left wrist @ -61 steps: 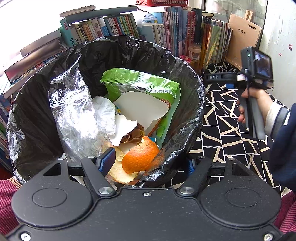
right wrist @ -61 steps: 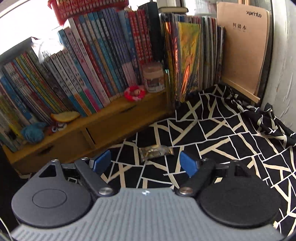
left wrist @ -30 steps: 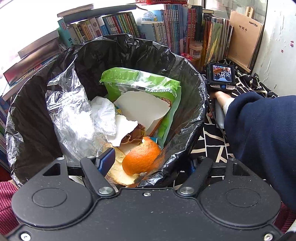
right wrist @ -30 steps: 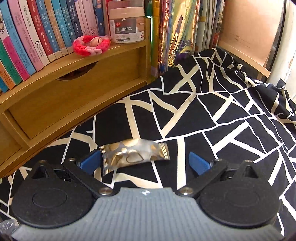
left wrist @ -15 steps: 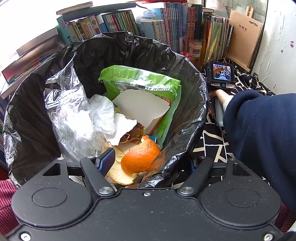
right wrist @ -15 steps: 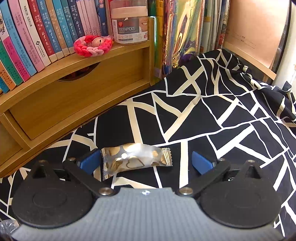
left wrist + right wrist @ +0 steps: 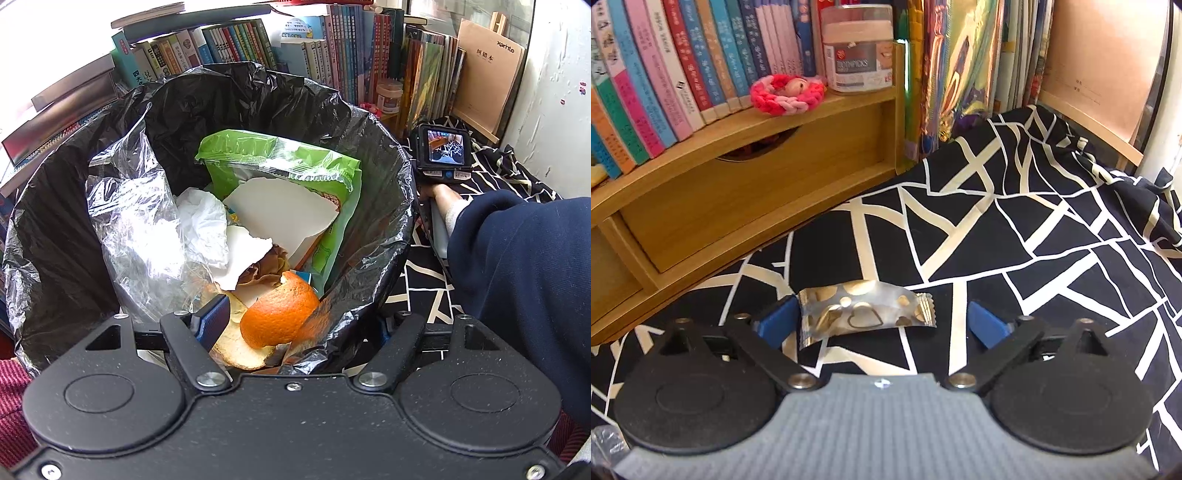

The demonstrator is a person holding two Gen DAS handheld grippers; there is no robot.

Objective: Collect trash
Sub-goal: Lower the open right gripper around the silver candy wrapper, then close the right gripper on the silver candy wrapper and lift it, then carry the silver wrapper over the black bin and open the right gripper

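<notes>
a: while the right gripper (image 7: 881,317) straddles the candy wrapper (image 7: 866,312) on the patterned cloth (image 7: 1052,251), is it pinched?
b: no, jaws just narrowing, right pad clear.
a: left gripper (image 7: 299,325)?
b: clamps the bin's rim (image 7: 325,328).

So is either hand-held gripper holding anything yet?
Left hand-held gripper grips the bin by its near rim. Right hand-held gripper, jaws just closing, straddles the wrapper without clamping it.

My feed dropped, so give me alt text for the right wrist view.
The right claw straddles a silver wrapper lying on the black-and-white cloth; its jaws have just been closing, the left pad touching the wrapper's end, the right still apart. A wooden shelf of books stands behind.
</notes>
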